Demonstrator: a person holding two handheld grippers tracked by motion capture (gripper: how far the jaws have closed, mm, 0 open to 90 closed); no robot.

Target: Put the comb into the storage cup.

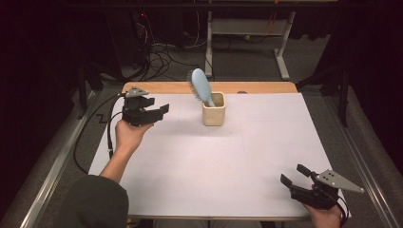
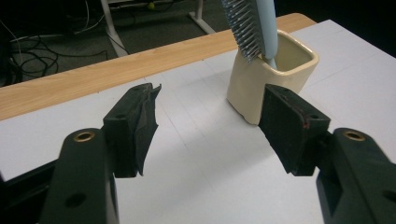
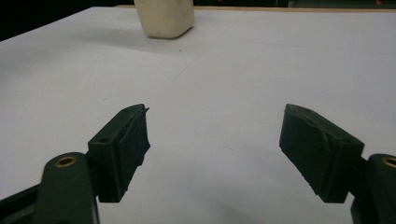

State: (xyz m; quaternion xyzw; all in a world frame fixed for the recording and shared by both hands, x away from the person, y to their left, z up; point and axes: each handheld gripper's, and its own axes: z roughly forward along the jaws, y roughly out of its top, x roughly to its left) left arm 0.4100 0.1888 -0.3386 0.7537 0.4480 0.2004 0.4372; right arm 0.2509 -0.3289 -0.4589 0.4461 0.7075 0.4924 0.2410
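Note:
A cream square cup [image 1: 213, 113] stands on the white table [image 1: 228, 156] near its far edge, with a light blue hairbrush [image 1: 201, 87] standing handle-down in it, bristles facing left. My left gripper [image 1: 163, 110] hovers left of the cup, open and empty, aimed toward it. The left gripper view has the cup [image 2: 271, 79] and the brush [image 2: 254, 25] just beyond my open jaws [image 2: 212, 119]. My right gripper [image 1: 294, 175] rests open at the table's near right corner. In the right gripper view the cup [image 3: 164, 18] stands far ahead of the open gripper [image 3: 217, 135].
A wooden strip [image 1: 161, 88] runs along the table's far edge. Behind it lie floor cables [image 1: 161, 57] and a white desk frame [image 1: 280, 42]. Metal rails [image 1: 52, 166] flank both sides of the table.

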